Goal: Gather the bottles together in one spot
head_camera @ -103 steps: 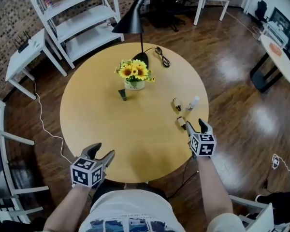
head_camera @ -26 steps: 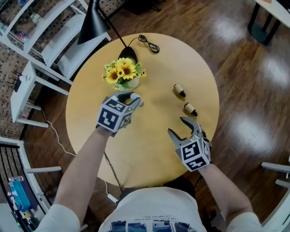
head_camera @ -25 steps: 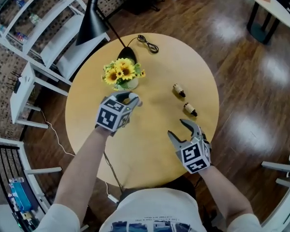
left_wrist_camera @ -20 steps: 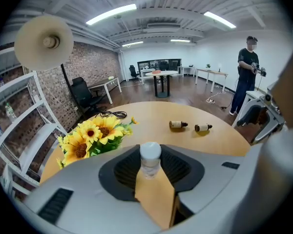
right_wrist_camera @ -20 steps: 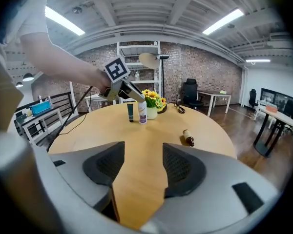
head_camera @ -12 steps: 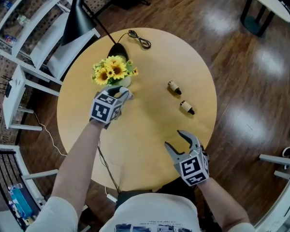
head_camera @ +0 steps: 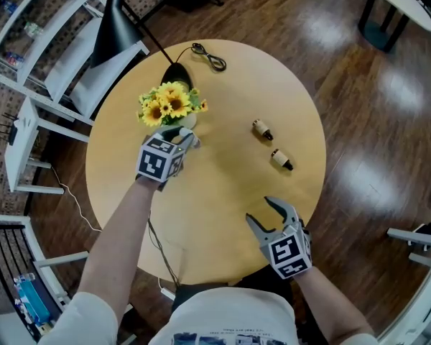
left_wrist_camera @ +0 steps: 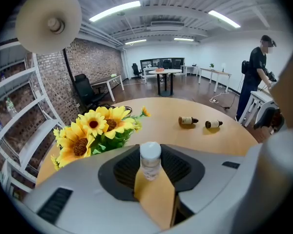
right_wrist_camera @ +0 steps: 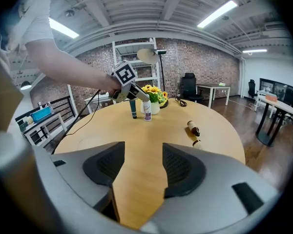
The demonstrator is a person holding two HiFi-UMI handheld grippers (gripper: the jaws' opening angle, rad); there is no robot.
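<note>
A small clear bottle with a white cap (left_wrist_camera: 150,159) stands upright on the round table (head_camera: 223,185) between the jaws of my left gripper (head_camera: 183,136). The jaws are opening, and their pads still lie against it. A dark teal bottle (right_wrist_camera: 133,108) stands right beside the clear bottle (right_wrist_camera: 147,110), in front of the sunflower vase (head_camera: 169,105). Two brown bottles (head_camera: 261,129) (head_camera: 281,159) lie on their sides at the table's right. My right gripper (head_camera: 262,212) hovers open near the front edge, with nothing between its jaws.
A black lamp (head_camera: 118,16) leans over the table's far left, its base (head_camera: 174,74) behind the vase. A coiled cable (head_camera: 208,57) lies at the far edge. White shelves (head_camera: 36,20) stand to the left. A person (left_wrist_camera: 256,77) stands far off in the room.
Since four seconds ago the clear bottle has gone from beside the brown bottles to the vase, carried by my left gripper. Over the last second both grippers have barely moved.
</note>
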